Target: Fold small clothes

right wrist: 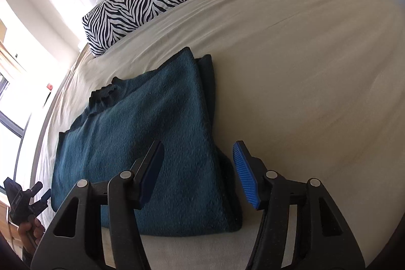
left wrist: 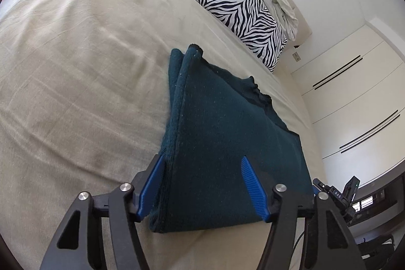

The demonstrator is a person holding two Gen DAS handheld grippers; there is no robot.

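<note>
both grippers, left gripper and right gripper, hang spread and empty over our teal sweater's near hem on the bed; its long axis runs away toward the zebra pillow.

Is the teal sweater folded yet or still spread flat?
Partly folded: the teal sweater lies on the bed with stacked layers along one side; collar still exposed.

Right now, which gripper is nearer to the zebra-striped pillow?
Too close to call. The left gripper and the right gripper both sit open at the folded teal knit sweater's near edge, opposite the zebra-striped pillow.
</note>
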